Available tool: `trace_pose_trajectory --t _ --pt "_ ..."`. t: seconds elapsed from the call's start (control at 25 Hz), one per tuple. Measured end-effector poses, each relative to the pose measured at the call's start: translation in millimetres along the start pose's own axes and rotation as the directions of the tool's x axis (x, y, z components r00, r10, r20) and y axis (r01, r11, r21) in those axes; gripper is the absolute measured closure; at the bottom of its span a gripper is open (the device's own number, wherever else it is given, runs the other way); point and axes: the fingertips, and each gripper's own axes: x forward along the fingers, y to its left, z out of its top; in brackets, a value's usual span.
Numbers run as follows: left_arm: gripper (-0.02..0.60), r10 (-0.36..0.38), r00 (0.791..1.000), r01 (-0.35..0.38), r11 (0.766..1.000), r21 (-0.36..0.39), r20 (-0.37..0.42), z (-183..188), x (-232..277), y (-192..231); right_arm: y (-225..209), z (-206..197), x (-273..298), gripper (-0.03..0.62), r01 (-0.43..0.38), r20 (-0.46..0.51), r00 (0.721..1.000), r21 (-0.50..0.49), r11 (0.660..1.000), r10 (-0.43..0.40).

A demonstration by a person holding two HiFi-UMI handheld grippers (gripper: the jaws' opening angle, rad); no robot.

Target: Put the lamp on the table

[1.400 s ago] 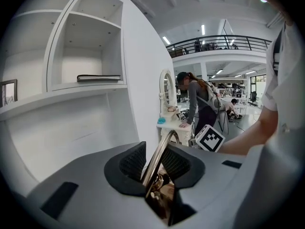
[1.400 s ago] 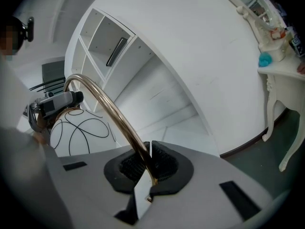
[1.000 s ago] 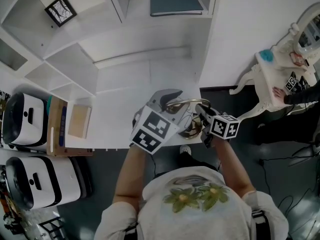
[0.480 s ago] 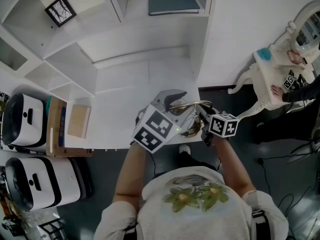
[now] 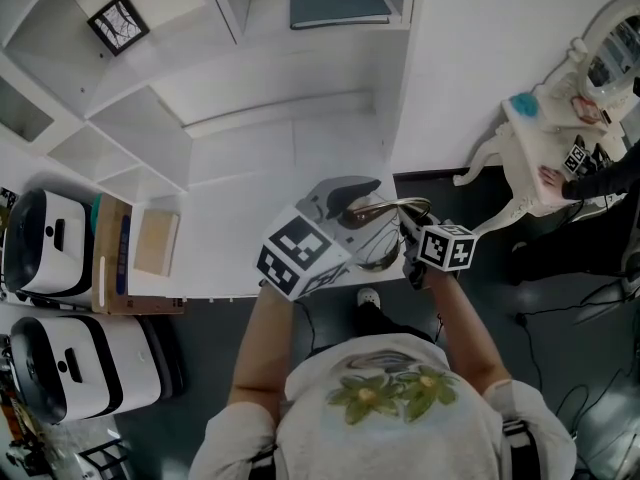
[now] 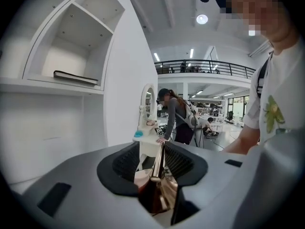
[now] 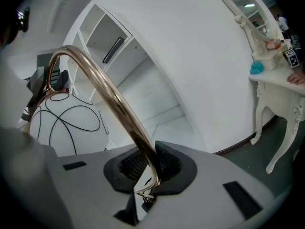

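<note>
Now my right tongs (image 7: 147, 168) pinch the lamp (image 7: 105, 87) by its gold stem. My left tongs (image 6: 159, 162) are opening, with a gold bit loose between them. It is at the bench's (image 5: 250, 198) near corner; the ball shade (image 7: 66, 123) could tip it off.

White table (image 5: 262, 213), tan board (image 5: 158, 241) at its left

Glossy golden metal lamp (image 7: 112, 97)

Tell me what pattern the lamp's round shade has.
White with thin black curved lines; the shade shows best in the right gripper view.
</note>
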Motion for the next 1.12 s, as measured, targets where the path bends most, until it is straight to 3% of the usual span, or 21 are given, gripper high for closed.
trace_pose_trajectory --t 0.44,0.64,1.12 --pt "0.420 0.071 0.997 -0.071 0.997 -0.017 0.022 0.0 -11.5 1.0 -0.2 -0.5 -11.0 0.559 0.000 0.027 1.000 0.003 1.000 0.000" --pt "0.419 0.103 0.994 -0.103 0.994 -0.025 0.030 -1.8 -20.4 0.1 -1.9 -6.5 -18.3 0.474 0.013 0.016 1.000 0.014 1.000 -0.013" --pt "0.420 0.184 0.982 -0.182 0.982 -0.047 0.032 -14.2 -42.1 -10.4 12.2 -17.0 -60.6 0.476 0.050 0.044 0.998 -0.053 0.997 -0.047"
